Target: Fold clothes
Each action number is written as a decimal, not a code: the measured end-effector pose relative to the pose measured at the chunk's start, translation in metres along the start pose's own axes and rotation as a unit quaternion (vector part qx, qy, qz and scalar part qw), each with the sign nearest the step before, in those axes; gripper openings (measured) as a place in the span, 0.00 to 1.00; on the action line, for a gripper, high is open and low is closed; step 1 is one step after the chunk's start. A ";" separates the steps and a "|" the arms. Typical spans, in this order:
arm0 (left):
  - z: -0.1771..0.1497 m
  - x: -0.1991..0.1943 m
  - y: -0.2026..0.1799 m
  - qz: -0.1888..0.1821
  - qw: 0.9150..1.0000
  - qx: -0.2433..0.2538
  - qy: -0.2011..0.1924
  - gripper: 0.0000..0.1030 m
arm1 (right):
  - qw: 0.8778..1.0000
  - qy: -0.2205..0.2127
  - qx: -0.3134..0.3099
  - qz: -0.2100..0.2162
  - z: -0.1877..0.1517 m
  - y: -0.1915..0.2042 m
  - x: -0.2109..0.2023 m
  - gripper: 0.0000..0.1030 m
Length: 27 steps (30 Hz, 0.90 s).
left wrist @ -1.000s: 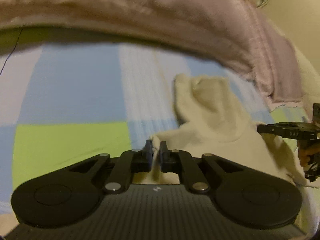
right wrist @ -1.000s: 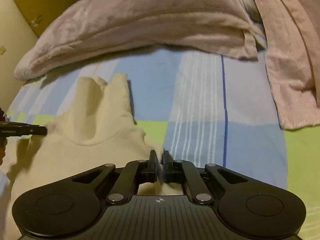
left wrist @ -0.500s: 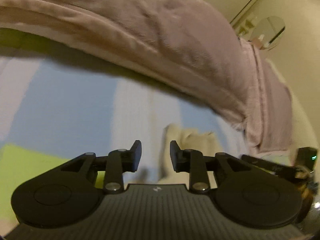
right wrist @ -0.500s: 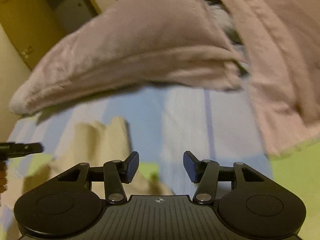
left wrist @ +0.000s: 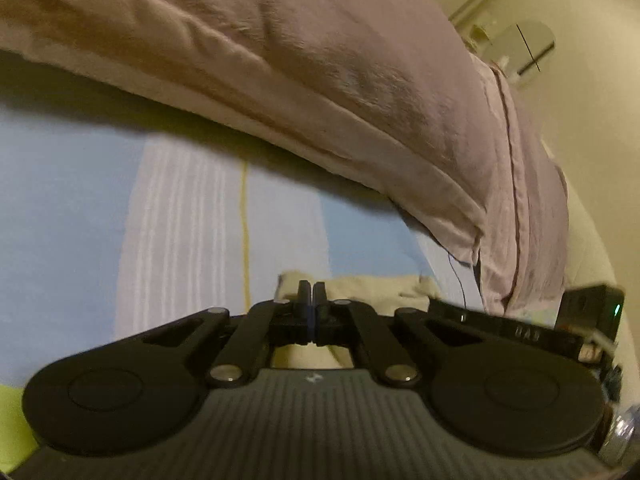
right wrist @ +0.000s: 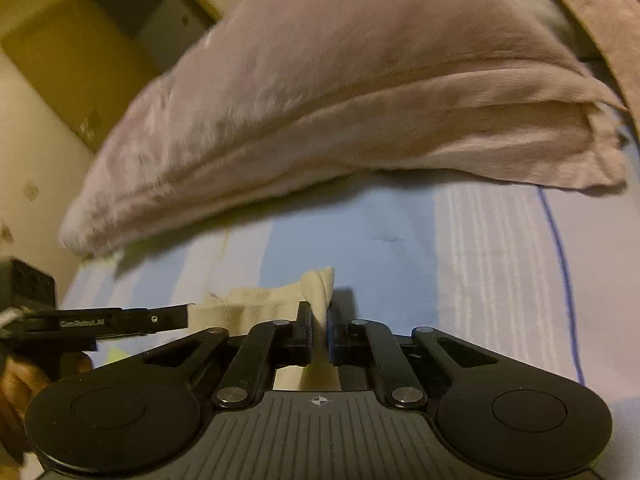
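A cream garment (left wrist: 380,292) lies bunched on the checked bedsheet (left wrist: 80,220), just short of the pink pillow (left wrist: 320,60). My left gripper (left wrist: 311,294) is shut at the garment's far left edge, with cloth showing right behind and under the closed fingertips. In the right wrist view the same garment (right wrist: 256,304) rises in a fold between the fingers of my right gripper (right wrist: 319,316), which is shut on it. Each gripper shows in the other's view: the right gripper (left wrist: 436,306) from the side, and the left gripper (right wrist: 182,316) with its tip against the cloth.
The big pink pillow (right wrist: 340,100) lies across the bed just beyond the garment. A pink blanket (left wrist: 532,200) hangs at the right. Blue, white and green sheet (right wrist: 480,260) spreads on both sides. A hand (right wrist: 16,380) holds the left gripper. Walls and a cupboard stand behind.
Both grippers held the garment's near part, then opened and moved forward toward the pillow. Now both are shut again at the garment's far end.
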<state>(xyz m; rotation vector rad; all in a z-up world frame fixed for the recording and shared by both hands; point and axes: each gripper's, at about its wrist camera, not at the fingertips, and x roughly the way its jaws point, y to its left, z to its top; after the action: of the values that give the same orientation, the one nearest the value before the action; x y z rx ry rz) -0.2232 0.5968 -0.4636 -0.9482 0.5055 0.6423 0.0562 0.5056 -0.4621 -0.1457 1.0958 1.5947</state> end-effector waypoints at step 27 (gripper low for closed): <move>-0.022 -0.047 0.001 0.101 0.985 0.024 -0.137 0.05 | 0.992 -0.081 -0.028 -0.092 -0.026 0.037 -0.066 0.57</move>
<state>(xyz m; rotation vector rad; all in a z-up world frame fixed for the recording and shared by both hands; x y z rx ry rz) -0.2596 0.5654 -0.4444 -0.7543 0.3726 0.9258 0.0373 0.4434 -0.4156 -0.1491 0.8870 1.4453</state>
